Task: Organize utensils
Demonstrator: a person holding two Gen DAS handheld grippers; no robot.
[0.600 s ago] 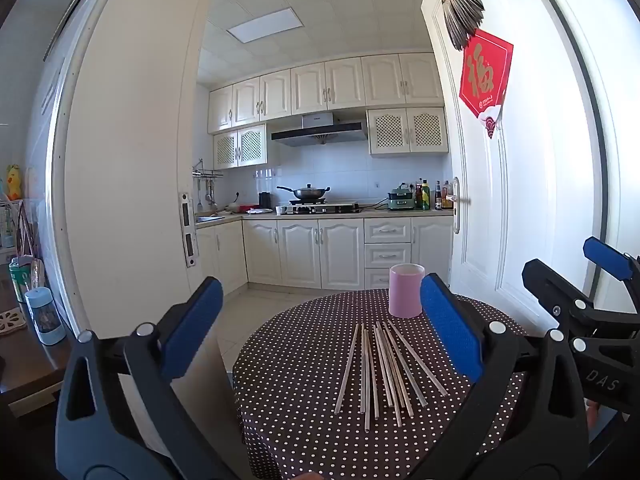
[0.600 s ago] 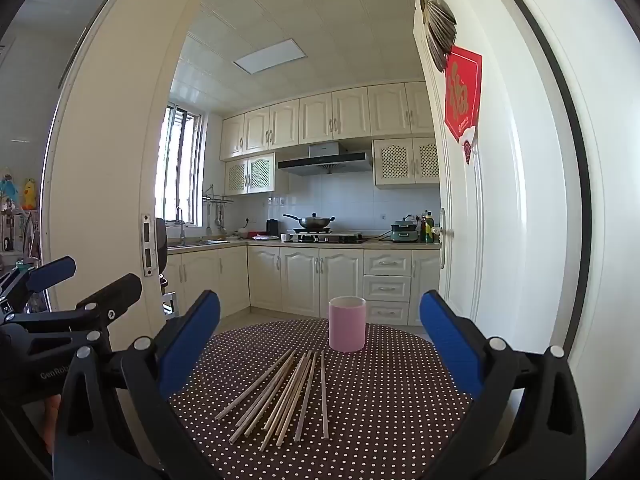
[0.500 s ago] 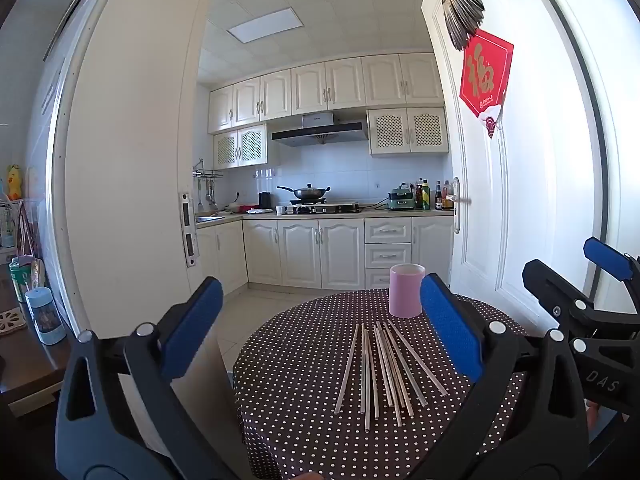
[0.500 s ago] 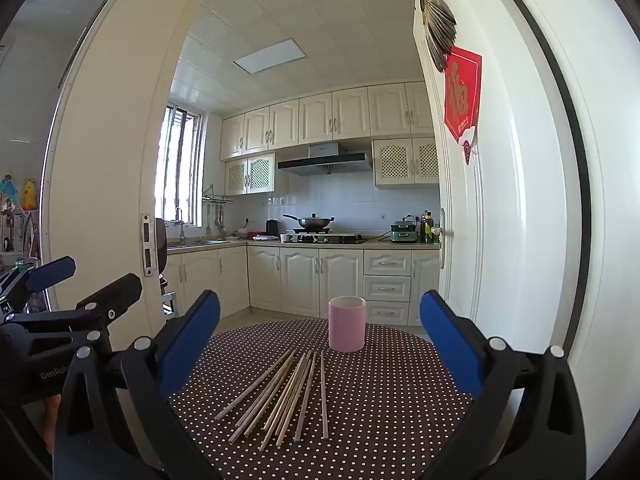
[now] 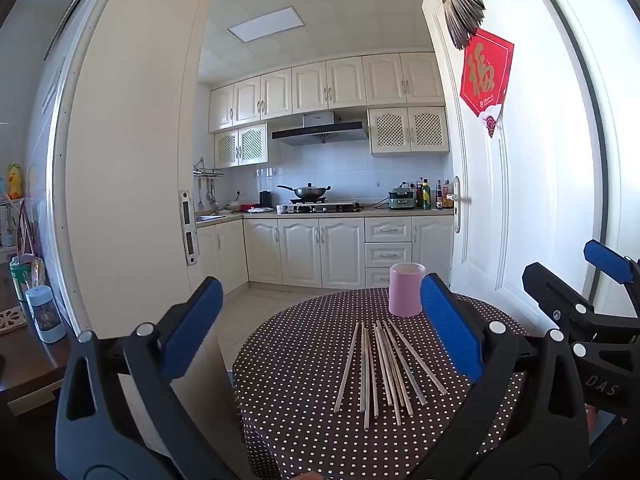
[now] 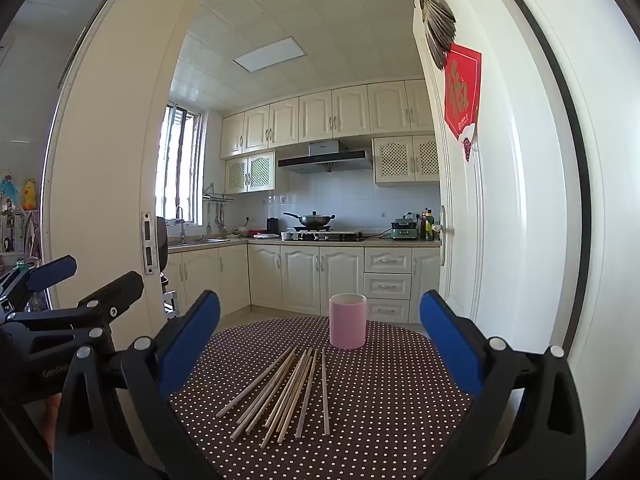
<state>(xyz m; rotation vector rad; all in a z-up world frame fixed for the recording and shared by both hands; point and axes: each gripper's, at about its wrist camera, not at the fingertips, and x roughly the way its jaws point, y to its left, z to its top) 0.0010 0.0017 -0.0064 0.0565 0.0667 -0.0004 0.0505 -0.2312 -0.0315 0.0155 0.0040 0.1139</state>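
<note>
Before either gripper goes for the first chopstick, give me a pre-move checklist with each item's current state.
1. Left gripper open, holding nothing: ok.
2. Right gripper open, holding nothing: ok.
3. Chopsticks lying loose on the polka-dot tablecloth, within view: ok.
4. Pink cup upright behind the chopsticks: ok.
5. Cup inside clear of contents: cannot tell.
6. Chopsticks separated enough for a single pick: not ok, several overlap.

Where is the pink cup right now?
In both views the pink cup stands upright at the far side of the dotted table, just beyond the chopsticks.
</note>
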